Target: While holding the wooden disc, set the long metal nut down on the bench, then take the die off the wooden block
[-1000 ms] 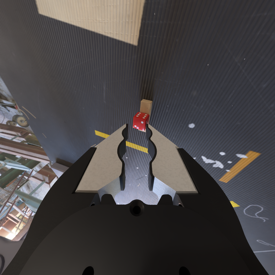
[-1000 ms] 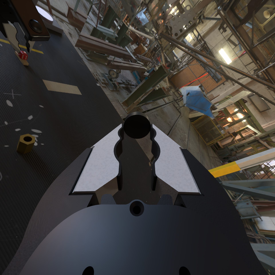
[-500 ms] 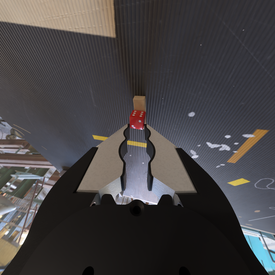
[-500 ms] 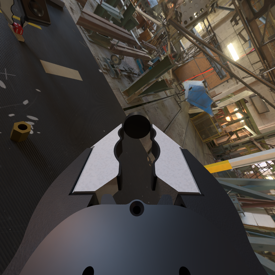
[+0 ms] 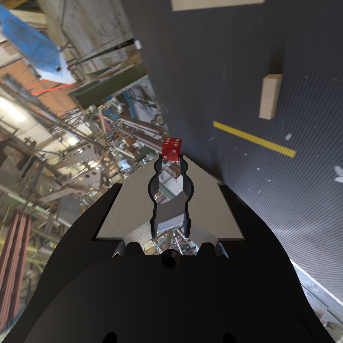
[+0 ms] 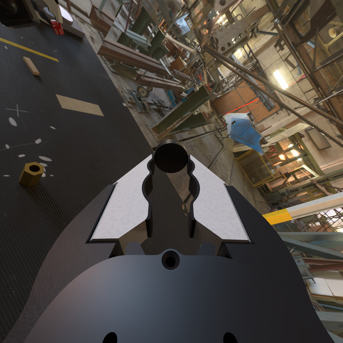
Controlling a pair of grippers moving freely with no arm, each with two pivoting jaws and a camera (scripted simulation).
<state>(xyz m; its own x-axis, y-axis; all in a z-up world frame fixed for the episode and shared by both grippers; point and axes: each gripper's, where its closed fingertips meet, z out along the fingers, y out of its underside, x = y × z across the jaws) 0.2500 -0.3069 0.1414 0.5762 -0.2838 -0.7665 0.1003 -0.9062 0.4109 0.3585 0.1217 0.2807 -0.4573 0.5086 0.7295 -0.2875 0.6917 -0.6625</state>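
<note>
Tan patch (image 5: 217, 4) cut by top edge; far hand-held gripper (image 6: 55, 17) mostly out of frame.

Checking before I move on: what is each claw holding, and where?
Left claw: red die, pinched by opposite sides at the tips. Right claw: dark disc, gripped across its rim.

The left gripper (image 5: 170, 157) had a broad matte black housing with a rounded front edge, a small round recessed hole at its centre and two oval holes near the lower rim. Its two fingers (image 5: 130, 206) were flat, pale speckled grey plates tapering to points, with black wavy inner edges. The right gripper (image 6: 170, 157) was built alike, its housing showing a grey-blue sheen and its fingers (image 6: 126, 206) a brighter mottled white.
</note>
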